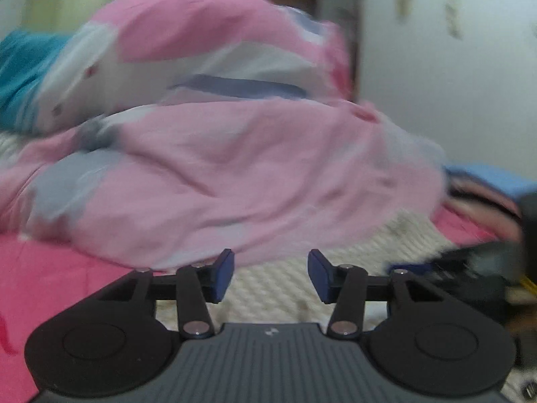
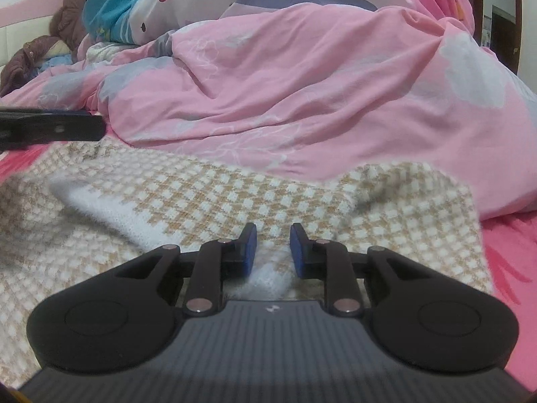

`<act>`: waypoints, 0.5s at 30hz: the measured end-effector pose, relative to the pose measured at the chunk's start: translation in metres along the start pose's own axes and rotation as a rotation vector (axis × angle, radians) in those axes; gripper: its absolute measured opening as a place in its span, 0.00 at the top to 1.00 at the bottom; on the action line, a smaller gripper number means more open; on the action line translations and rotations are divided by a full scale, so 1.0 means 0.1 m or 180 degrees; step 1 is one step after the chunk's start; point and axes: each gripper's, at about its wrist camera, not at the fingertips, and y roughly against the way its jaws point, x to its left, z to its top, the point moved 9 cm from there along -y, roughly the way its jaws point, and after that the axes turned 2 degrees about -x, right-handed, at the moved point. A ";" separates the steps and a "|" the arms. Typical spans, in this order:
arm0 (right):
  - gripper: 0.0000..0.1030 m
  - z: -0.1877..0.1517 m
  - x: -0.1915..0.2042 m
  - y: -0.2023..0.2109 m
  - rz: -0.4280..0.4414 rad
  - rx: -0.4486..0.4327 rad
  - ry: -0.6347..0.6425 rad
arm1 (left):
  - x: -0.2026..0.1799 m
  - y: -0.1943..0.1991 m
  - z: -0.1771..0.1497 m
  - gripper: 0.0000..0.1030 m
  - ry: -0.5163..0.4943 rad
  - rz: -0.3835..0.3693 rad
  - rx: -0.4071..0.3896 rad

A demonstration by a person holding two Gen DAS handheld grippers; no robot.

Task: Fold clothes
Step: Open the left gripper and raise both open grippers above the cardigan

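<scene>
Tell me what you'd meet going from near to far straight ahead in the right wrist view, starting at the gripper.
Right gripper, jaws apart with nothing pinched → checked beige and white knit garment spread on the bed → pink duvet heaped up → white pillow with dots and a purple stripe at the top.

No readable text, labels or numbers (only a small pale emblem) — on each tongs' ribbed body (image 2: 272,309)

One beige-and-white checked knit garment (image 2: 208,198); one pink floral quilt (image 2: 302,94); one brown padded jacket (image 2: 67,13); two black two-finger grippers were present.
</scene>
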 end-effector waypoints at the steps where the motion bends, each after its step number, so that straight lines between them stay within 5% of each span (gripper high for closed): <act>1: 0.81 0.00 0.00 0.00 0.0002 -0.0003 -0.0002 | -0.06 -0.03 -0.05 0.52 -0.0106 0.0022 0.0096; 5: 0.81 0.01 0.00 -0.01 0.0006 -0.0011 -0.0007 | -0.07 -0.23 -0.40 0.54 -0.0141 0.0125 0.0453; 15: 0.80 0.01 -0.01 0.06 -0.0022 -0.0065 -0.0038 | -0.09 -0.25 -0.45 0.54 -0.0164 0.0152 0.0344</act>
